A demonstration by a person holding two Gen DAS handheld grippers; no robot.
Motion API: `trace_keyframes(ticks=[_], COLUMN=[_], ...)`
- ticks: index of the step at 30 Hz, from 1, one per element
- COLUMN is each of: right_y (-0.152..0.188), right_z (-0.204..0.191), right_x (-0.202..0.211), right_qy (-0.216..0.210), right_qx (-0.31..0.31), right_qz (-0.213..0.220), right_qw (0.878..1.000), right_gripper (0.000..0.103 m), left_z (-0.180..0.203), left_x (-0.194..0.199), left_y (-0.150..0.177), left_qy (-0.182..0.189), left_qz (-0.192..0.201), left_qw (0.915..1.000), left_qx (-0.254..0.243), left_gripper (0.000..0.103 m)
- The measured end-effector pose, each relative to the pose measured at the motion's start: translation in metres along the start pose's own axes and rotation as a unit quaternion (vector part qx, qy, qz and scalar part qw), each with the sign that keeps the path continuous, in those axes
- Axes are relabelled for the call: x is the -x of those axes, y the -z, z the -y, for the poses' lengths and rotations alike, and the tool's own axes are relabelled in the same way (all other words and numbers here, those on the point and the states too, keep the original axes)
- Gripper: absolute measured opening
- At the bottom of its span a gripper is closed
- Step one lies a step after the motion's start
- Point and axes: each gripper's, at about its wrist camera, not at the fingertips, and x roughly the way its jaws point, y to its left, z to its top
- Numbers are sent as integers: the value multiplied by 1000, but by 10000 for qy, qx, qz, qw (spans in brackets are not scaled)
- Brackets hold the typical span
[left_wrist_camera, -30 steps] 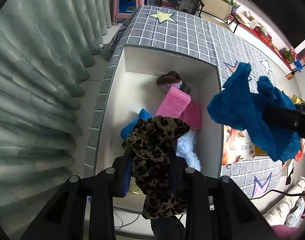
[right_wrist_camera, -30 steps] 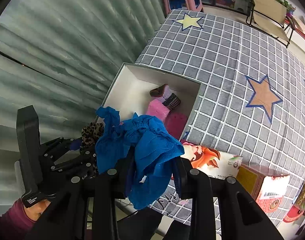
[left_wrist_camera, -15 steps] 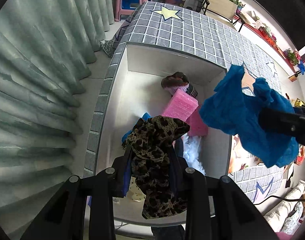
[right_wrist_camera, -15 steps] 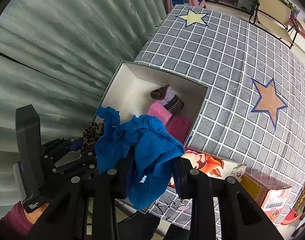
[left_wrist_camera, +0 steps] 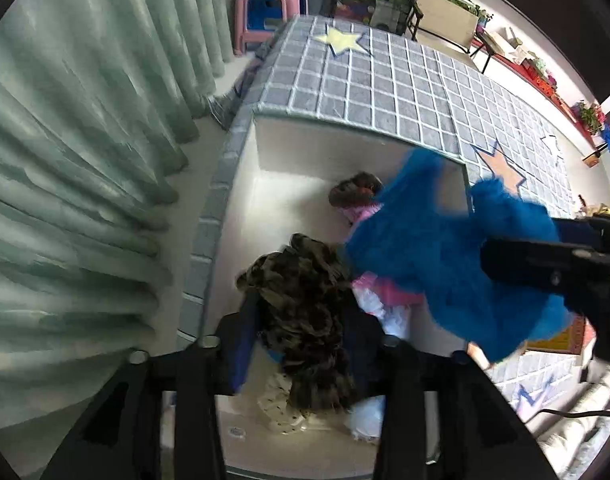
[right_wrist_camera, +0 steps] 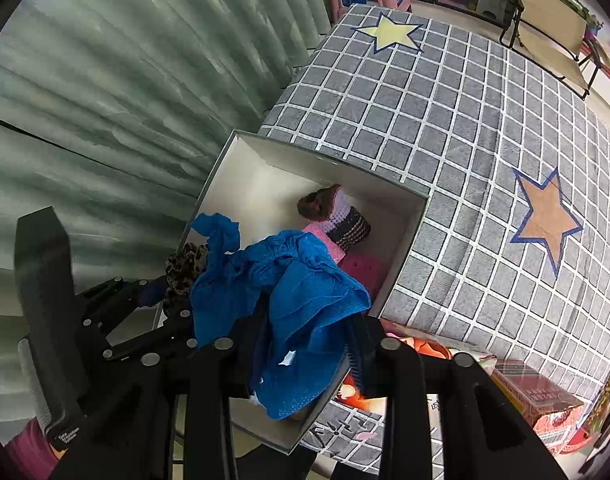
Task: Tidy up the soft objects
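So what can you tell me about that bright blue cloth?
The blue cloth is a thin, crumpled fabric with gathered, ruffled edges and a fine mesh-like weave. It is pinched between the fingers of the right hand-held gripper, bunched above them and drooping below. It hangs over the white box, beside the leopard-print cloth held by the left hand-held gripper.

Small white print on the left gripper and marks on the red box are too blurred to read.
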Motion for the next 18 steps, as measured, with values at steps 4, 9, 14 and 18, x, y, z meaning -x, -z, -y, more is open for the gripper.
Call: trace_keyframes(ticks=[4, 9, 14, 18], right_y=[1, 3, 6, 12], right_z=[-2, -2, -4, -7], right_x=[1, 4, 8, 11], right_qy=[117, 193, 314, 471], right_qx=[106, 86, 107, 156], right_qz=[29, 43, 14, 39], right_qw=[9999, 9998, 9994, 9988], right_gripper=[64, 99, 102, 102], left_z=[0, -4, -3, -4], left_x=[6, 10, 15, 19], left_y=[0, 4, 8, 12], left_qy=[-322, -346, -423, -395], left_qz=[112, 56, 19, 10], left_qw=[9994, 9993, 9991, 9991], left_qx=[25, 114, 93, 177], left_gripper=[76, 77, 77, 77])
